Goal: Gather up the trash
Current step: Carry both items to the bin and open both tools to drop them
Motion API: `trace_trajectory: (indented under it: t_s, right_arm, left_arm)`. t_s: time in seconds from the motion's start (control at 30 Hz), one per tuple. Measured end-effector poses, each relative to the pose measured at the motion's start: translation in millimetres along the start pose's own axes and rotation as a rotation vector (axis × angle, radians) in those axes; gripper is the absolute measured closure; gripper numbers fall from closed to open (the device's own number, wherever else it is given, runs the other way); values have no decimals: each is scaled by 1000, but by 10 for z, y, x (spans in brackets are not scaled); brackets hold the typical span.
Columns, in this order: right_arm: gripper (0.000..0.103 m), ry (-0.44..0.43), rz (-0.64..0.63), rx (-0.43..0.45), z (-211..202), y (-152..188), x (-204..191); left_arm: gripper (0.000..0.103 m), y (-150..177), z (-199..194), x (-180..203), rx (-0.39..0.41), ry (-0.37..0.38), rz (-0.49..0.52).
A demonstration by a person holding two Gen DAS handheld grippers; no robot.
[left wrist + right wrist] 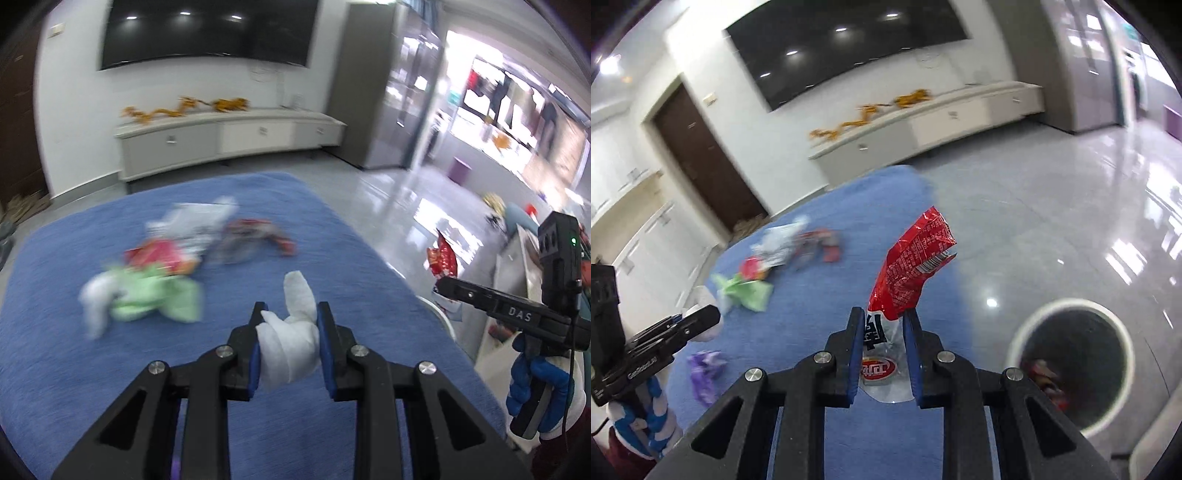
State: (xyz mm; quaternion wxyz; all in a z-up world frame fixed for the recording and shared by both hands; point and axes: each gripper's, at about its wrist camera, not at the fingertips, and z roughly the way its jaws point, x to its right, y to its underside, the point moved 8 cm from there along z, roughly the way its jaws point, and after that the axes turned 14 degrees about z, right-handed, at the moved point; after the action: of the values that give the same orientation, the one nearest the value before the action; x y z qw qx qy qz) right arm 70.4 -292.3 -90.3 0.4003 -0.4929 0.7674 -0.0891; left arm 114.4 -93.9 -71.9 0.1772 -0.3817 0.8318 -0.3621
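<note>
My left gripper is shut on a crumpled white tissue and holds it above the blue table. My right gripper is shut on a red snack wrapper and holds it above the table's right edge, left of the white round trash bin on the floor. The bin holds some wrappers. A blurred pile of trash lies mid-table: a green and white wrapper, a red wrapper, a white bag, a dark red wrapper. A purple wrapper lies nearer.
A low white cabinet with orange ornaments stands under a wall TV. A brown door is at the left. The glossy tiled floor lies to the right of the table. A purple box stands on the floor.
</note>
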Motion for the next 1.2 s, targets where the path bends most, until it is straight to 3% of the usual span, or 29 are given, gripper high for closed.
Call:
trace_trajectory:
  t_s: [0.37, 0.57, 0.67, 0.73, 0.77, 0.93, 1.07, 1.2]
  right_arm:
    - [83, 221, 177, 30, -232, -211, 1445]
    - [82, 313, 214, -11, -88, -246, 1927]
    - [78, 338, 230, -21, -59, -245, 2099]
    - [62, 364, 235, -21, -29, -270, 2188]
    - [62, 373, 238, -18, -28, -281, 2224]
    - [56, 396, 246, -11, -49, -268, 2282]
    - [55, 407, 249, -2, -107, -252, 2286]
    - [47, 424, 246, 25, -161, -300, 2242]
  left_arm:
    - [78, -593, 1062, 1394, -106, 200, 151]
    - [75, -741, 1665, 1901, -180, 273, 129]
    - [73, -770, 1830, 2076, -202, 307, 124]
    - [70, -777, 1926, 2170, -217, 333, 116]
    - [70, -795, 1991, 2217, -225, 350, 108]
    - [48, -812, 2062, 2293, -227, 376, 87]
    - [48, -808, 2027, 2268, -222, 370, 95]
    - [48, -817, 1958, 2226, -214, 352, 91]
